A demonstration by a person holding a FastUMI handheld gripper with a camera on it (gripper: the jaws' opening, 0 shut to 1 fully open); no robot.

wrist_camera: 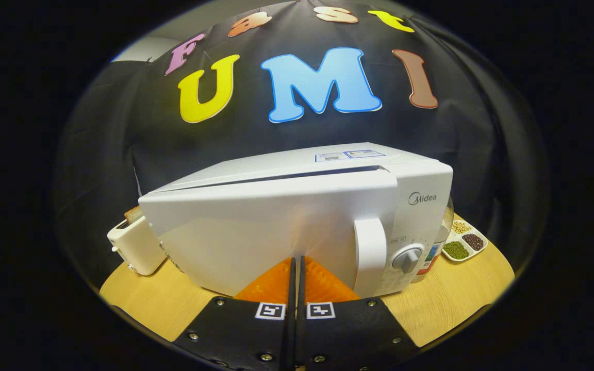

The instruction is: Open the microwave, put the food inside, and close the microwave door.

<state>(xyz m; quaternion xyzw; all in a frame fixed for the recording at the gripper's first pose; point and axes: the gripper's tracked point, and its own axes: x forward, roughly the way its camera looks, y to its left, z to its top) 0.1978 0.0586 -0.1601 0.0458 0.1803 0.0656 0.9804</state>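
Note:
A white microwave (297,216) stands on the round wooden table (451,299), right in front of me. Its door (271,232) is nearly closed, with a thin dark gap showing along its top edge. The door's white handle (370,255) runs upright near the right side, beside the control dial (408,258). My gripper (297,260) is shut with nothing between its fingers, and the fingertips rest against the lower middle of the door. The inside of the microwave is hidden by the door.
A white toaster (134,246) with a slice of bread in it stands left of the microwave. To the right are a bottle (437,242) half hidden behind the microwave and a divided dish (464,241) of beans and grains. Bare table lies on both sides of my fingers.

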